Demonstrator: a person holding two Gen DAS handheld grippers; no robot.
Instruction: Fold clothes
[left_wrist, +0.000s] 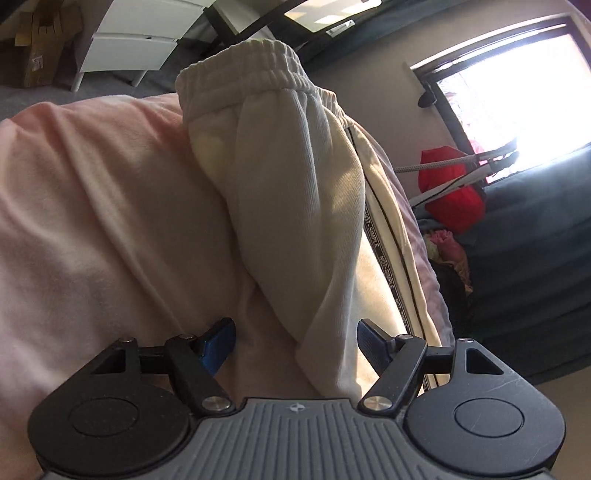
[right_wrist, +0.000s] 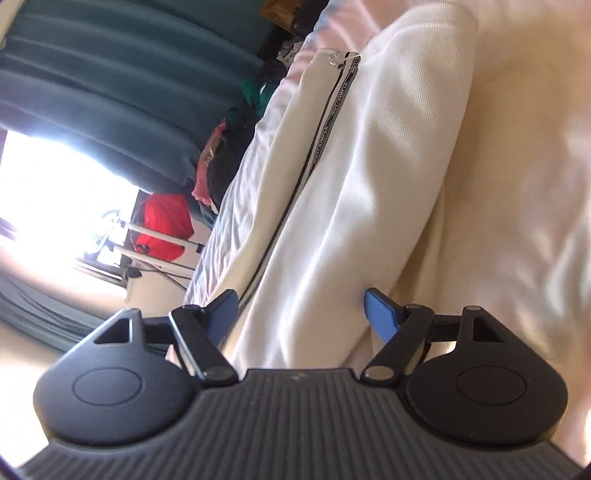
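Bed (left_wrist: 74, 206) under a pale pink cover fills most of both views. Cream sweatpants (left_wrist: 288, 192) lie lengthwise on it near its right edge, one leg doubled over the other, the elastic waistband (left_wrist: 251, 70) at the far end and a printed black side stripe (left_wrist: 384, 251) showing along the lower layer. A first lengthwise fold looks done; the crosswise folds seem left. The left tool (left_wrist: 297, 343) and right tool (right_wrist: 299, 314) both hover with jaws apart, cloth between them but unclamped.
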